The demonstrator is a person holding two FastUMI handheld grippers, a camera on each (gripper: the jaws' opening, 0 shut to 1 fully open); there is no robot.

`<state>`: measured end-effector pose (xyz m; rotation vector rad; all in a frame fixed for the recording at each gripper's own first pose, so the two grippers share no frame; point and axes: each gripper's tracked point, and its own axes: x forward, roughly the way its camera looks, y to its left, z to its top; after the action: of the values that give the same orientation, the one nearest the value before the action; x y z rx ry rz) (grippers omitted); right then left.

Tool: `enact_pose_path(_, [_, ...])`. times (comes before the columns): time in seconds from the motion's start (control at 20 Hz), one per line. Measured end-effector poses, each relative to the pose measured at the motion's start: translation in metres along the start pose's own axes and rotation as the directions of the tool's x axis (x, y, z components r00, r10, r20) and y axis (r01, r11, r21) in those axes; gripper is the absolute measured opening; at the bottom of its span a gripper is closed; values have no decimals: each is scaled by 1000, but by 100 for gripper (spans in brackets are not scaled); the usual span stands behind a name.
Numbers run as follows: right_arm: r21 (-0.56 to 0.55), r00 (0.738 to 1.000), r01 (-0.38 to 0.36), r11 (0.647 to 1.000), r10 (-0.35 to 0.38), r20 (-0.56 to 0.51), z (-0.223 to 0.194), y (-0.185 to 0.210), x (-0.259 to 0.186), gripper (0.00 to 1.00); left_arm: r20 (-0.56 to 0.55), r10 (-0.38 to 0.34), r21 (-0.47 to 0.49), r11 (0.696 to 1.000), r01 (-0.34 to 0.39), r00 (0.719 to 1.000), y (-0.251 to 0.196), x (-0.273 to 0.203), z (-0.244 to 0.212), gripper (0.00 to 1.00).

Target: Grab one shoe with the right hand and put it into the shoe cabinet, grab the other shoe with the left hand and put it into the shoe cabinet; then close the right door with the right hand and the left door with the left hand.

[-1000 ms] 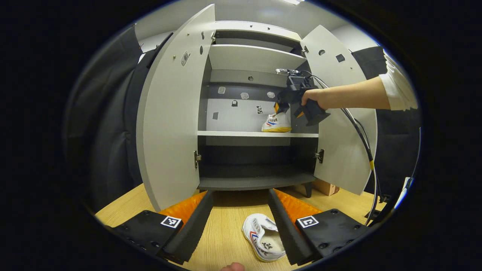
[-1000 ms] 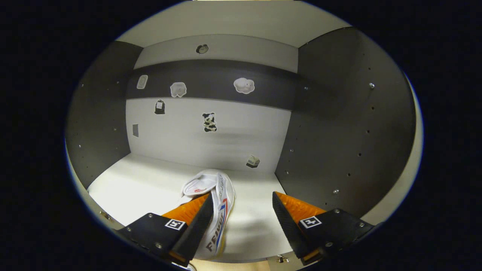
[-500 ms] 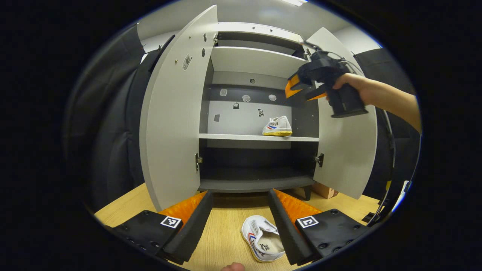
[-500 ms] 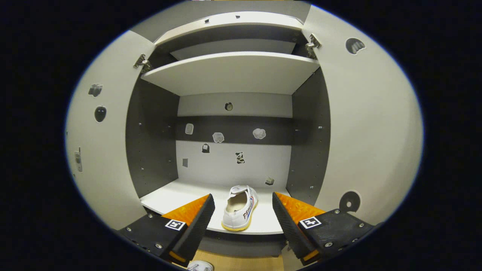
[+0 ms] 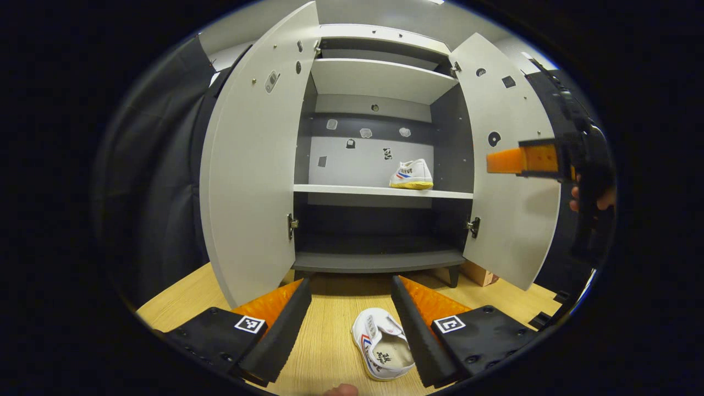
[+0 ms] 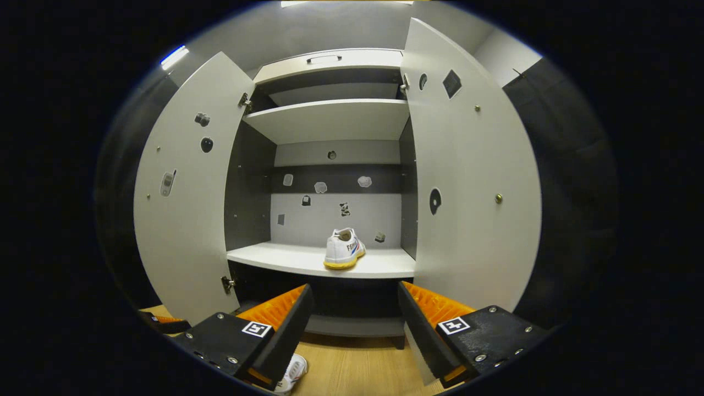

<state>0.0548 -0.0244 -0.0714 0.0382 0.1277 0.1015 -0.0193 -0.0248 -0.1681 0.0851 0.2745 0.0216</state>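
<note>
1. Done: first shoe (image 6: 344, 248) resting on the middle shelf (image 6: 308, 259) of the shoe cabinet (image 5: 379, 80), toward the right wall; in the left gripper view, at 1 o'clock from centre.
2. Right tongs (image 6: 352, 322): spread apart, holding nothing, clear of the cabinet front and aimed at the shelf; in the left gripper view, seen at 3 o'clock in front of the right door (image 5: 511, 220).
3. Not yet done: second shoe (image 5: 382, 346) lying on the wooden floor (image 5: 330, 335) before the cabinet, opening upward, at 6 o'clock in the left gripper view.
4. Left tongs (image 5: 349, 324): spread apart, empty, hovering over the floor; second shoe just beside the right finger, ungripped.
5. Not yet done: left door (image 5: 253, 165) and right door both swung wide open.
6. Remaining, by judgement: grasp and shelve the second shoe with the left tongs, then shut the right door, then the left door. Roughly one of four steps complete.
</note>
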Motion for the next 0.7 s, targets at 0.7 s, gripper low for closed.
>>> enact_pose_path(0.7, [-79, 999, -17, 997, 20, 35, -12, 12, -42, 94, -508, -38, 41, 997, 68, 860, -14, 39, -186, 96])
